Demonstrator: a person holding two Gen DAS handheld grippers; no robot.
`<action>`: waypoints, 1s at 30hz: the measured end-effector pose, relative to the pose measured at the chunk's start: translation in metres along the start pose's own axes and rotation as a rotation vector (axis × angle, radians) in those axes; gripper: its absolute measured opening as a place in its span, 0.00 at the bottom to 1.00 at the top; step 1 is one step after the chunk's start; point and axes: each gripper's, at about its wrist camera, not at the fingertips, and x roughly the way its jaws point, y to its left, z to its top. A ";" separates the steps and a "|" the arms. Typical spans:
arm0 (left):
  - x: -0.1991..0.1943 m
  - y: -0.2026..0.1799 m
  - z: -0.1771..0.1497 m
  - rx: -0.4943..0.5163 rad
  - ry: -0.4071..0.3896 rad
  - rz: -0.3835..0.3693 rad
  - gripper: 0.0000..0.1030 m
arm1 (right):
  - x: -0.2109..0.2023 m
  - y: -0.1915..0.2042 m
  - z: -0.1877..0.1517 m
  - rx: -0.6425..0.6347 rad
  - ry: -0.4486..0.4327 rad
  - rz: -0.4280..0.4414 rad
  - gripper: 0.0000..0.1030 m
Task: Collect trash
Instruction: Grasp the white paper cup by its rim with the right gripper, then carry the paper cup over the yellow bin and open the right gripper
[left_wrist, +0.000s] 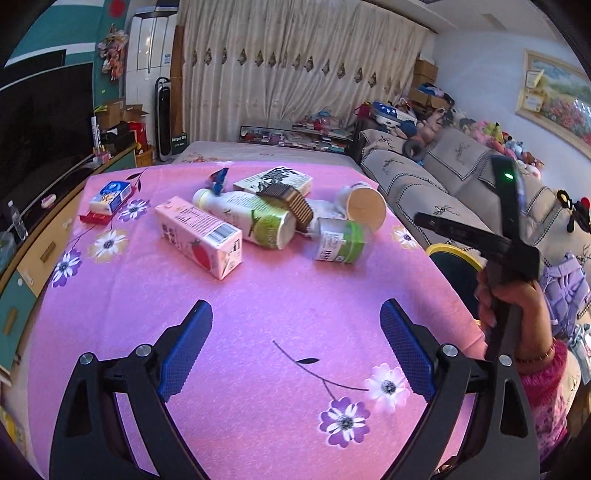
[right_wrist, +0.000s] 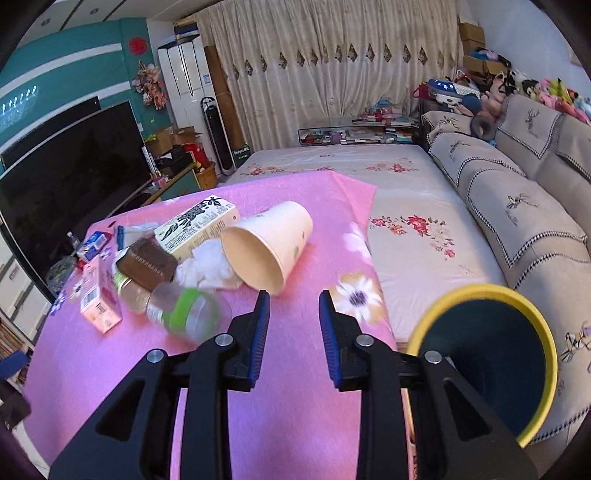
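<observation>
A pink flowered cloth (left_wrist: 258, 314) covers the tabletop. Toward its far edge lies a heap of trash: a pink strawberry carton (left_wrist: 201, 236), a white-and-green bottle (left_wrist: 251, 218) on its side, a brown ridged wrapper (left_wrist: 291, 203) resting on that bottle, a clear green-labelled jar (left_wrist: 341, 240), crumpled tissue (right_wrist: 207, 264) and a tipped paper cup (right_wrist: 267, 245). The left gripper (left_wrist: 295, 347) hovers near the front edge, fingers spread wide and empty. The right gripper (right_wrist: 293, 332) has its fingers partly apart, nothing between them. A yellow-rimmed bin (right_wrist: 487, 354) stands just off the right edge.
</observation>
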 end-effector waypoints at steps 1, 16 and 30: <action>0.001 0.002 -0.001 -0.006 0.001 -0.001 0.88 | 0.011 0.005 0.006 -0.008 0.014 -0.007 0.26; 0.009 0.020 -0.008 -0.048 0.018 -0.001 0.88 | 0.084 0.028 0.034 -0.049 0.073 -0.106 0.03; 0.009 0.003 -0.010 -0.011 0.020 -0.010 0.88 | 0.003 -0.005 0.014 0.036 -0.013 -0.035 0.03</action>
